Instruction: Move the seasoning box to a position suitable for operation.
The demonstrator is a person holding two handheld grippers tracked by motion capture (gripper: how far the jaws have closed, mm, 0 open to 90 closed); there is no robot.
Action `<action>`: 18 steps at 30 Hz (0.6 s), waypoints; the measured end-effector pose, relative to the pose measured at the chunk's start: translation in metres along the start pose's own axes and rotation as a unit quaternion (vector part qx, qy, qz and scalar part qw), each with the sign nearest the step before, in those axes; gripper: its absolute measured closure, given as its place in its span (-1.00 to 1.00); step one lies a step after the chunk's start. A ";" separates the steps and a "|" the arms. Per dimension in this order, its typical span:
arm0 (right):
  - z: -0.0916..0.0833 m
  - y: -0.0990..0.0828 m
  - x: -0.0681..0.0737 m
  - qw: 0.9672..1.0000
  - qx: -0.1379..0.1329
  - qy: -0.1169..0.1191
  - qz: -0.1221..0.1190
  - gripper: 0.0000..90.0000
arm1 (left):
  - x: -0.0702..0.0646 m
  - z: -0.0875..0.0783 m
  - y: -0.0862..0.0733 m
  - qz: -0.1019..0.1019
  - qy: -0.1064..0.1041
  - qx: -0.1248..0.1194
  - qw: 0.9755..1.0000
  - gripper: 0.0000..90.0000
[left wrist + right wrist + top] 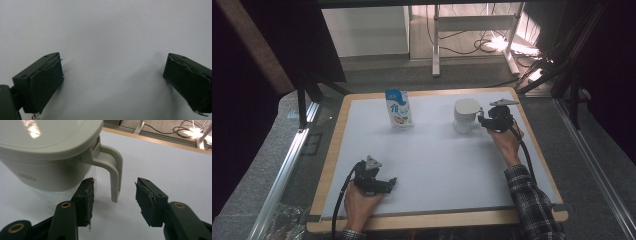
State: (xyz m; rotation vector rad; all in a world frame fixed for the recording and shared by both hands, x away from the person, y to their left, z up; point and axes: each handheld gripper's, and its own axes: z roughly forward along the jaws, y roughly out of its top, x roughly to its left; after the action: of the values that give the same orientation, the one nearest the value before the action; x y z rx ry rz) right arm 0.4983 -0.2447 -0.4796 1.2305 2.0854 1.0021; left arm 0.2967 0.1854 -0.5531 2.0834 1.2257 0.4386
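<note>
The right gripper (114, 195) has its fingers (86, 200) half spread, one on each side of the jug (47, 167) handle (113, 173), and neither pad presses on it yet. The handle's free lower end hangs in the gap, closer to the inner finger, which sits between handle and jug wall. To grip well, push a little farther in so the pads cover the straight part of the handle rather than its tip, centre the handle between them, then close squarely. A pinch on the tip alone would likely let the jug swing or slip.

The jug, lid on, stands at the far right of the table (427, 150); whether it holds liquid is hard to tell, so lift slowly and keep it upright.

The left gripper (373, 181) rests near left, fingers (46, 80) spread wide on nothing. A carton (398, 108) stands far left of the jug, well apart.
</note>
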 end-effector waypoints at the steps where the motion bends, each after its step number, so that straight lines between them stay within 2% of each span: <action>1: 0.002 -0.001 -0.001 1.000 -0.001 -0.001 -0.001 0.11 | 0.000 0.000 0.000 0.000 0.000 0.000 1.000 -0.95; 5: 0.006 -0.002 -0.002 1.000 -0.004 -0.004 -0.003 0.16 | 0.000 0.000 0.000 0.000 0.000 0.000 1.000 -0.95; 9: 0.012 -0.001 -0.004 1.000 -0.005 0.004 0.011 0.20 | 0.000 0.000 0.000 0.000 0.000 0.000 1.000 -0.95; 15: 0.018 0.003 0.001 1.000 -0.008 -0.004 -0.003 0.32 | 0.000 0.000 0.000 0.000 0.000 0.000 1.000 -0.95; 18: 0.022 0.004 0.005 1.000 -0.010 -0.019 -0.013 0.50 | 0.000 0.000 0.000 0.000 0.000 0.000 1.000 -0.95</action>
State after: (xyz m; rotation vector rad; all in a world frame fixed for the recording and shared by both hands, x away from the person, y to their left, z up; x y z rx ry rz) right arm 0.5145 -0.2319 -0.4894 1.2004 2.0536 0.9782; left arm 0.2967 0.1855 -0.5531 2.0839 1.2250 0.4387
